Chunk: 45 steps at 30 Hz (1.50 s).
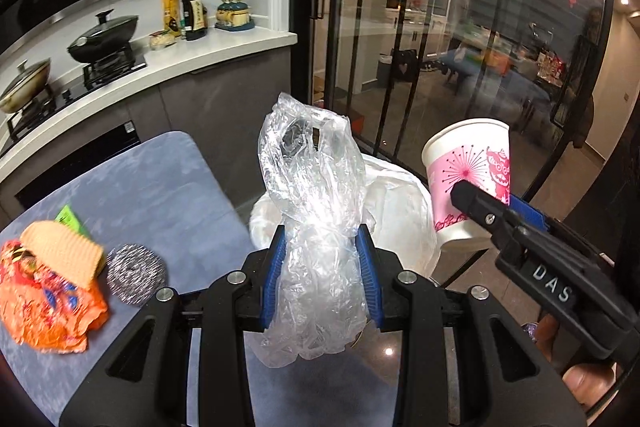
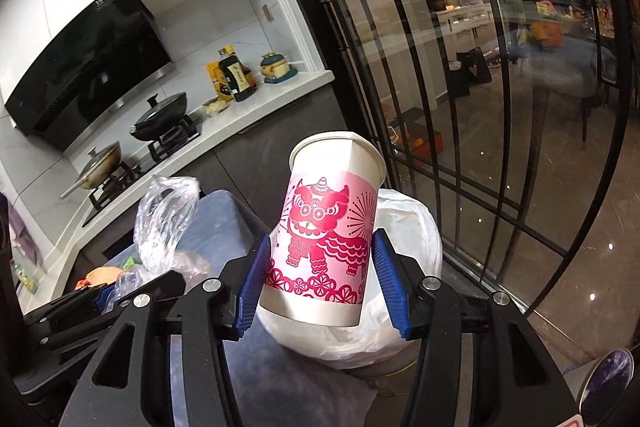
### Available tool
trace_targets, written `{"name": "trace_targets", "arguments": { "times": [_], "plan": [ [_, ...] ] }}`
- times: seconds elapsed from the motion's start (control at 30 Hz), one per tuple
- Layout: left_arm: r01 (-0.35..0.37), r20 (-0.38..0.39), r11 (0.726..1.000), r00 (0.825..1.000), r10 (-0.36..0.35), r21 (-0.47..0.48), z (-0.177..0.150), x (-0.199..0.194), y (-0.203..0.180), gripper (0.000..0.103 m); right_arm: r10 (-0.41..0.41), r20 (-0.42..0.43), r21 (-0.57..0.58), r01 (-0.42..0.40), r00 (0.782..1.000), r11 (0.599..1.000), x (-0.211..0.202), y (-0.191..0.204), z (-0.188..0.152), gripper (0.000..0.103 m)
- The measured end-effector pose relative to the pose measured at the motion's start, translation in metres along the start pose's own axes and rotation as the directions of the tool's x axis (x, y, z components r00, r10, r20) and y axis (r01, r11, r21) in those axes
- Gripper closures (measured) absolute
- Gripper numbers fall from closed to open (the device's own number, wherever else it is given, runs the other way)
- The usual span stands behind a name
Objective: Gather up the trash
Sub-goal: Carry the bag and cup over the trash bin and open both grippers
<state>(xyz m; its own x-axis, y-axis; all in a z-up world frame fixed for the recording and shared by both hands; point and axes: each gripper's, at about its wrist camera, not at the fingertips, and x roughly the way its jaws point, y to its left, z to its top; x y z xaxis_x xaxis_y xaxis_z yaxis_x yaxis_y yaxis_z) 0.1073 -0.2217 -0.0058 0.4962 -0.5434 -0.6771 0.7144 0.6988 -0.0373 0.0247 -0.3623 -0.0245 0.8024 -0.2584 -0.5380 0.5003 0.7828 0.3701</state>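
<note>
My left gripper [image 1: 322, 239] is shut on a crumpled clear plastic bag [image 1: 312, 195] and holds it upright above the blue-grey table [image 1: 160, 187]. My right gripper [image 2: 320, 247] is shut on a white paper cup with a pink and red lion print [image 2: 328, 239], tilted slightly. The cup also shows in the left wrist view [image 1: 468, 179]. Both are held over a bin lined with a white bag [image 2: 412, 227], which also shows in the left wrist view [image 1: 400, 203]. The clear bag also shows at the left of the right wrist view [image 2: 164, 215].
On the table lie an orange snack wrapper [image 1: 44, 299], a wafer [image 1: 60, 251], a green packet [image 1: 70, 219] and a steel scourer [image 1: 136, 275]. A kitchen counter with a stove and pans [image 1: 104, 39] runs behind. Glass sliding doors [image 1: 440, 47] stand to the right.
</note>
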Motion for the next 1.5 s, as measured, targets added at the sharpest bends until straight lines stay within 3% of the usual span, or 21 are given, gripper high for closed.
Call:
{"name": "trace_targets", "arguments": {
  "times": [0.63, 0.7, 0.77, 0.9, 0.97, 1.03, 1.5],
  "plan": [
    [0.022, -0.077, 1.000, 0.997, -0.021, 0.014, 0.016, 0.074, -0.009, 0.068, -0.025, -0.080, 0.050, 0.029, 0.996, 0.998, 0.063, -0.028, 0.012, 0.052],
    [0.019, -0.085, 1.000, 0.996, -0.018, 0.014, 0.016, 0.078, -0.008, 0.064, -0.026, -0.085, 0.052, 0.031, 0.996, 0.998, 0.066, -0.029, 0.013, 0.050],
    [0.023, -0.085, 1.000, 0.996, -0.023, 0.000, 0.015, 0.079, -0.005, 0.057, -0.031, -0.079, 0.058, 0.036, 0.996, 0.998, 0.067, -0.030, 0.012, 0.050],
    [0.028, -0.084, 1.000, 0.996, -0.028, -0.012, 0.015, 0.079, 0.000, 0.055, -0.028, -0.081, 0.059, 0.032, 0.996, 0.998, 0.068, -0.027, 0.013, 0.050],
    [0.025, -0.078, 1.000, 0.997, -0.027, -0.018, 0.016, 0.077, 0.002, 0.039, -0.023, -0.081, 0.056, 0.027, 0.996, 0.998, 0.068, -0.024, 0.013, 0.049],
    [0.026, -0.066, 1.000, 0.997, -0.027, -0.015, 0.016, 0.075, 0.003, 0.037, -0.015, -0.072, 0.061, 0.019, 0.997, 0.998, 0.065, -0.023, 0.013, 0.046],
    [-0.012, -0.042, 0.998, 0.999, 0.010, -0.056, 0.016, 0.061, 0.021, 0.037, 0.000, -0.021, 0.024, 0.001, 1.000, 1.000, 0.039, -0.002, 0.018, 0.044]
  ]
}}
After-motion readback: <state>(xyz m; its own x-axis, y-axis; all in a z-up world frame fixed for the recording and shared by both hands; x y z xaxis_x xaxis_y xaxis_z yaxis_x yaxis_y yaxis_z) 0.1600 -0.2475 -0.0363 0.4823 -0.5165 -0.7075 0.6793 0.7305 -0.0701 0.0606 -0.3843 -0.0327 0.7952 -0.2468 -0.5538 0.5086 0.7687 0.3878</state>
